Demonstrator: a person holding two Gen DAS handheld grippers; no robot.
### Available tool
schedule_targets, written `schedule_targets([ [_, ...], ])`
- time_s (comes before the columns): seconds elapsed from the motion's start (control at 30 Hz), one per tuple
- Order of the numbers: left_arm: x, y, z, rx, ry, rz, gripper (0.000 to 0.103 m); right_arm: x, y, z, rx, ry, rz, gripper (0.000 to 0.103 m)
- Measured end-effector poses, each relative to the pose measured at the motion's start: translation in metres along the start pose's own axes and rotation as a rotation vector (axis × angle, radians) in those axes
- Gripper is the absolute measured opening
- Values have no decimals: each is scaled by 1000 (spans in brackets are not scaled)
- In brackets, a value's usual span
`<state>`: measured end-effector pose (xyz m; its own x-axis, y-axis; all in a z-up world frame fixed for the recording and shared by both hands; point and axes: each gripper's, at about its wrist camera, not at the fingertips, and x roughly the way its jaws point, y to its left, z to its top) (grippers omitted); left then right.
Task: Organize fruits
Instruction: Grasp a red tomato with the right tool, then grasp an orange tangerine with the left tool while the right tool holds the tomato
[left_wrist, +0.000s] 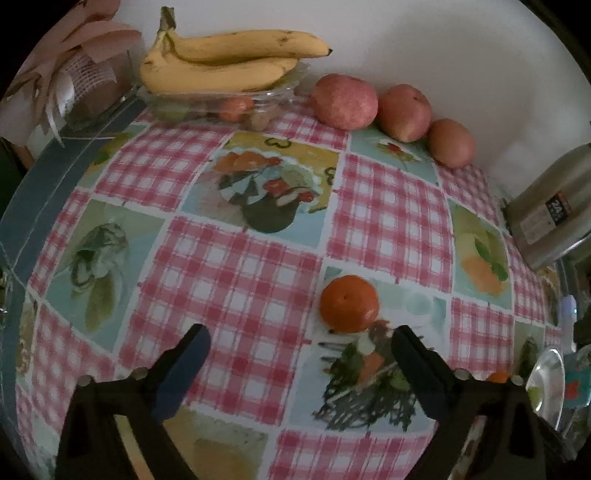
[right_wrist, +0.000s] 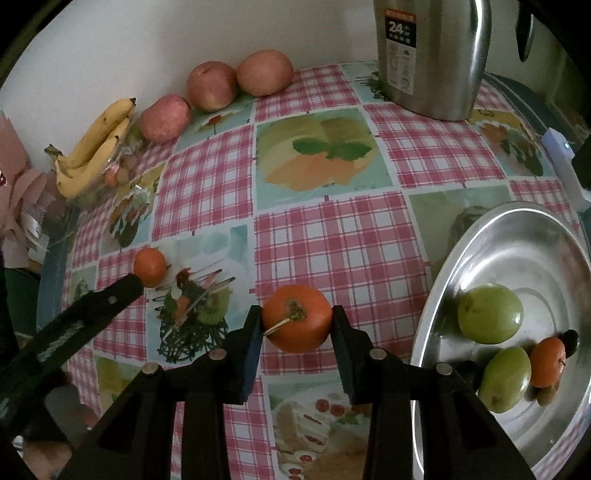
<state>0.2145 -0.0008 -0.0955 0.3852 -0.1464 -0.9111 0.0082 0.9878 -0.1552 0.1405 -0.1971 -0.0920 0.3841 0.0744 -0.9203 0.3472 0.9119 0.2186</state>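
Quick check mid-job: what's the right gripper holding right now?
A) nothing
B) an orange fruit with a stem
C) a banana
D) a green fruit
B: in the right wrist view, the right gripper has its fingers pressed on both sides of the orange fruit, stem facing the camera.

Both wrist views look steeply down, close over the tablecloth (left_wrist: 236, 280); both show the apples (right_wrist: 210, 85).

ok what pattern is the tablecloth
Pink-and-white checks alternating with pale panels of painted fruit and vegetables; the tablecloth shows best in the right wrist view.
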Motion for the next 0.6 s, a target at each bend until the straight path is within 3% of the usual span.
schedule_targets([
  [0.1,3,-10,1,17,-32,-13,92,-1,-3,0,11,-1,12,38],
  [0.23,7,-21,3,51,-57,10,77,-1,-8,1,22,0,26,38],
  [0.4,12,-26,4,59,-66,10,66,-1,-11,1,34,2,37,38],
  [0.6,18,-25,7,37,-53,-27,42,-2,-15,1,48,-1,43,38],
])
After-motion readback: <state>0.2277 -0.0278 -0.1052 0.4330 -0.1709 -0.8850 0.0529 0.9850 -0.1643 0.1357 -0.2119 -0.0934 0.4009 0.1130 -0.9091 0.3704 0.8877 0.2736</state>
